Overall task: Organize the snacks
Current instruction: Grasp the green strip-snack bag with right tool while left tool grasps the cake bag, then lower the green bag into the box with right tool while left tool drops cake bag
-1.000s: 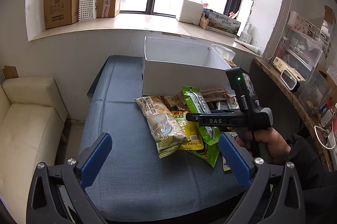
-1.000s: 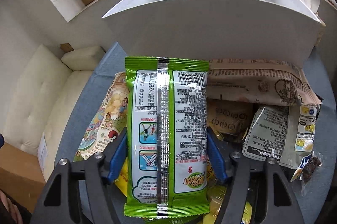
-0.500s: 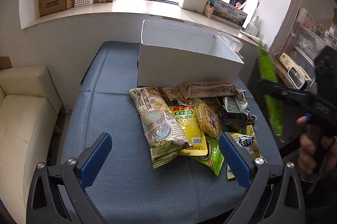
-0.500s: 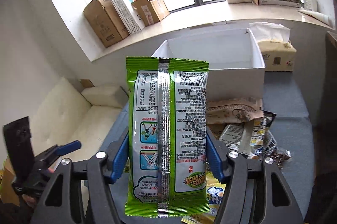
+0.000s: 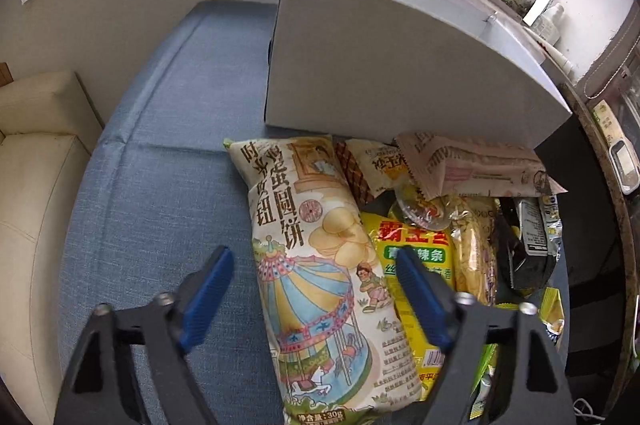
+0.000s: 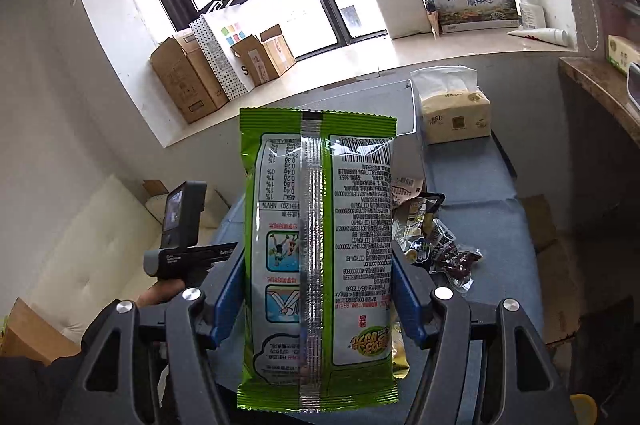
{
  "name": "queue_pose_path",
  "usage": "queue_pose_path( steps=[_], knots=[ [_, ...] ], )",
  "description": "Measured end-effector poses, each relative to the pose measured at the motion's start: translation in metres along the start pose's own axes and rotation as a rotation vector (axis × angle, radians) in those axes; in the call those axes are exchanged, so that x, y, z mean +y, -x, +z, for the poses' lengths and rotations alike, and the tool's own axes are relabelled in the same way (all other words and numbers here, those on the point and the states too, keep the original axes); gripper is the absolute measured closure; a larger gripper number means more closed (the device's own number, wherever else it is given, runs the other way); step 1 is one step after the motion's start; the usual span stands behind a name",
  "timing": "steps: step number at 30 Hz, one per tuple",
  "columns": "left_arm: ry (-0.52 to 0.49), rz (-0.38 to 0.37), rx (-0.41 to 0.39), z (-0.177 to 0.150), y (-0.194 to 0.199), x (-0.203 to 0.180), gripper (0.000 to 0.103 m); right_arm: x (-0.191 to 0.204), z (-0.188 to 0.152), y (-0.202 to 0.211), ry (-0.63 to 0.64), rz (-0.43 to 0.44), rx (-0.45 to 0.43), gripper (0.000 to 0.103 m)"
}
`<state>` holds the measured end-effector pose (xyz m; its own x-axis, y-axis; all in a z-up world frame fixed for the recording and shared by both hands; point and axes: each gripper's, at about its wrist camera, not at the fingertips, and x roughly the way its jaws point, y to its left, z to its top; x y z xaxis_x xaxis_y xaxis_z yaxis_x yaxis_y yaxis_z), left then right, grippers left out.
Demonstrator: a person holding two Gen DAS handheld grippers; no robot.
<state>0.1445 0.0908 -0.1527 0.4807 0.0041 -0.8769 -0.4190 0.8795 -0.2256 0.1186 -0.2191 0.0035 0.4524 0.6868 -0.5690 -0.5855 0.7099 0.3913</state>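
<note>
My right gripper [image 6: 318, 289] is shut on a green snack packet [image 6: 318, 225] and holds it upright, high above the table. My left gripper [image 5: 316, 289] is open, low over the snack pile, its fingers either side of a big carousel-print chip bag [image 5: 320, 265]. A yellow packet [image 5: 416, 265], a tan packet [image 5: 476, 167] and other snacks lie beside it. A white cardboard box [image 5: 384, 65] stands just behind the pile. The left gripper's body also shows in the right wrist view [image 6: 180, 225].
The blue table [image 5: 160, 185] has a cream sofa [image 5: 32, 185] on its left. A tissue pack [image 6: 452, 109] sits at the far end by the box. More snacks [image 6: 440, 249] lie on the table. Cardboard boxes [image 6: 188, 77] stand on the windowsill.
My right gripper has lifted the green packet up and away from the pile. My left gripper has come down and forward, and now straddles the chip bag.
</note>
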Motion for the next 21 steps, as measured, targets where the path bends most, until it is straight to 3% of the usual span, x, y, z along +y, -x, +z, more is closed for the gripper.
queue_pose_path(
  steps=[1, 3, 8, 17, 21],
  knots=[
    [0.007, -0.013, 0.015, -0.001, -0.002, 0.001, 0.049, 0.000, -0.001, 0.001, 0.004, -0.002, 0.001, 0.034],
    [-0.001, -0.016, 0.008, -0.003, 0.002, 0.002, 0.054, 0.000, -0.001, 0.000, 0.011, -0.012, 0.002, 0.034],
    [-0.002, -0.079, -0.017, -0.020, 0.024, 0.013, 0.056, 0.001, -0.003, -0.003, 0.009, -0.010, 0.007, 0.034],
    [-0.144, -0.165, -0.218, -0.057, 0.125, -0.005, 0.056, 0.009, -0.007, -0.021, 0.030, -0.003, 0.036, 0.034],
    [-0.200, -0.188, -0.301, -0.036, 0.162, -0.022, 0.056, 0.014, 0.003, -0.035, 0.066, 0.010, 0.037, 0.034]
  ],
)
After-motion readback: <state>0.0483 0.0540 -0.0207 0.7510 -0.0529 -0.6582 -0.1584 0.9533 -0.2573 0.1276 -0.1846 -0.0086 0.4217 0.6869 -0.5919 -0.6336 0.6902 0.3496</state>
